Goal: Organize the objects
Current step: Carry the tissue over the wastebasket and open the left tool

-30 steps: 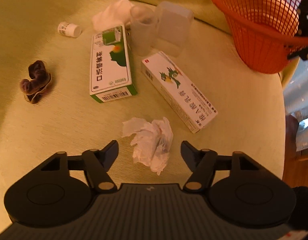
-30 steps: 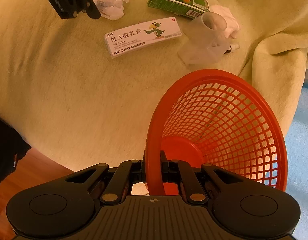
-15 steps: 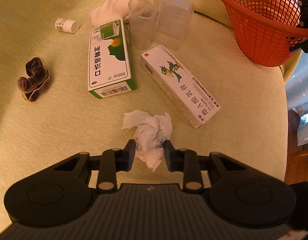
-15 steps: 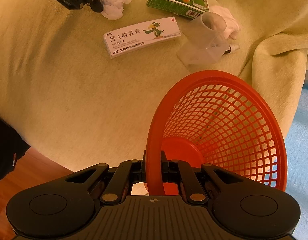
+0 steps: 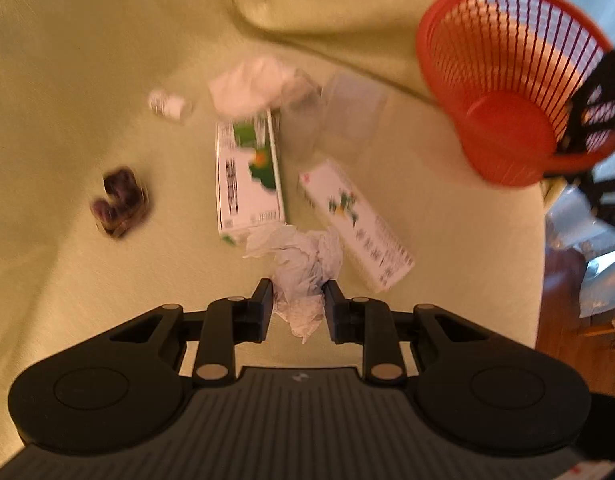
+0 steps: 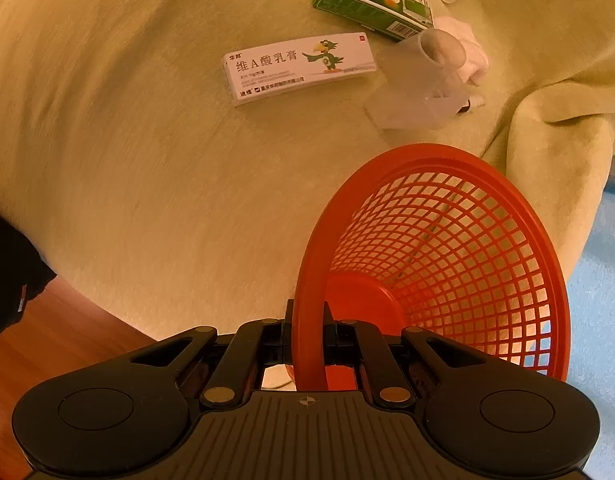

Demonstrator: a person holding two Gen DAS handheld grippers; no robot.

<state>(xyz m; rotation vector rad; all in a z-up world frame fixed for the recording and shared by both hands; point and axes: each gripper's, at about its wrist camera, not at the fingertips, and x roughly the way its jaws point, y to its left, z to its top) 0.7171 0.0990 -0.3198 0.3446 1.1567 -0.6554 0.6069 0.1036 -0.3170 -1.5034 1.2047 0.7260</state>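
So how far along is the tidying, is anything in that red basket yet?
Nothing yet: the red basket looks empty, held by its rim in the right claw. In hand: the left claw grips a crumpled tissue. Left on the blanket: two medicine boxes, a small bottle, clear plastic containers, a white cloth and a dark object.

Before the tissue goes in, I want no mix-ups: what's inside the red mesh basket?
The red mesh basket shows only bare mesh and its solid base; the near rim, pinched by the right gripper, hides a sliver.
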